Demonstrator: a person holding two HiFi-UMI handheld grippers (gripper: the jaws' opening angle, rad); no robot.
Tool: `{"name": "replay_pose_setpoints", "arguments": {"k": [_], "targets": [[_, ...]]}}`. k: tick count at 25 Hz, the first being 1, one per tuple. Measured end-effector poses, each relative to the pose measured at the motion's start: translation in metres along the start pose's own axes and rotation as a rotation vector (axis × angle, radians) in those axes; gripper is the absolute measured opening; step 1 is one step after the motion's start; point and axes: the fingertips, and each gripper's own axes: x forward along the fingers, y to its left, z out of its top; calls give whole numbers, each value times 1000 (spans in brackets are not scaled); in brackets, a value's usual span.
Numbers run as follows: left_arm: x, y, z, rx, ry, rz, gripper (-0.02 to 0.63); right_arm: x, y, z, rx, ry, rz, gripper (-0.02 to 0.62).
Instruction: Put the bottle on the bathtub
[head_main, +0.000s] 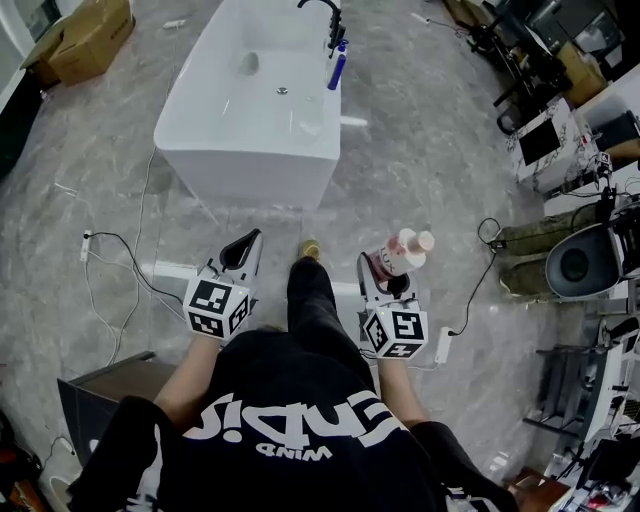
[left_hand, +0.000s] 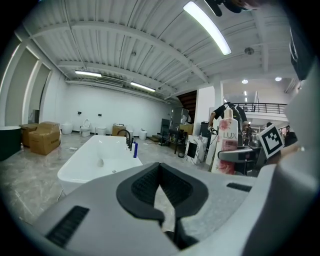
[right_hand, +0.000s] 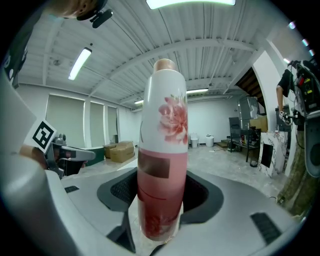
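Grey marble-look floor (head_main: 420, 150), workshop clutter along the right edge, a cardboard box (head_main: 85, 40) at far left. White bathtub (head_main: 250, 100) stood ahead of the person, with a black tap (head_main: 325, 15) and a small blue item (head_main: 338, 68) on its right rim; what the blue item was could not be told. Bottle (right_hand: 162, 150), white above and pink below with a flower print and a pale cap, stood upright between the jaws of the right gripper (right_hand: 160, 195), which were clamped on its lower body. It was held out in the air, well apart from the tub. Its base was hidden behind the jaw pads in the head view. Left gripper (left_hand: 161, 172) carried nothing: jaws were together, tips pointed toward the tub's near end. Cables (head_main: 110, 260) trailed over the floor at left. Person's feet were mostly cut off by the dark shirt and leg.
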Motion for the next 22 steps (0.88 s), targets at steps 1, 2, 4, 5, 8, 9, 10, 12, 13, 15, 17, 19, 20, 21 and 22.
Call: {"name": "replay_pose_setpoints", "arguments": {"k": [1,2,4,5,8,9,10,12,13,15,17,19,20,21,22], "targets": [[8,3,2,1,-1,-1,8,8,-3,2,0,-3,1,256],[16,5,4,1,-2,-3,8,16,-7,3,-1,-3,2,256],[32,9,9,-1,-5,-6,8,29,-14,5,-4,-1,2,256],[39,12,13,0,-8,-8,8,37,-17,7,-7,-1,2,256],[65,23,27,6,-14,-8,8,62,-27,17,-6,-8,6,256],[74,25,31,2,-14,-8,8,69,-32,21,-4,-7,7,256],[84,26,36,-2,-13,-9,8,75,-38,24,-1,-5,8,256],[102,30,47,-6,-9,-11,8,89,-48,32,7,0,13,256],[110,33,52,-5,-7,-10,8,97,-52,36,11,1,16,256],[126,40,62,-5,-3,-7,8,114,-61,45,17,6,21,256],[141,46,71,-8,2,-2,8,130,-71,53,21,8,26,256],[157,50,77,-12,9,1,8,145,-81,60,23,8,31,256],[166,53,80,-15,13,2,8,154,-86,63,24,9,33,256],[175,55,84,-16,15,4,8,162,-92,66,25,10,36,256],[185,58,87,-16,15,6,8,171,-98,69,27,10,40,256]]}}
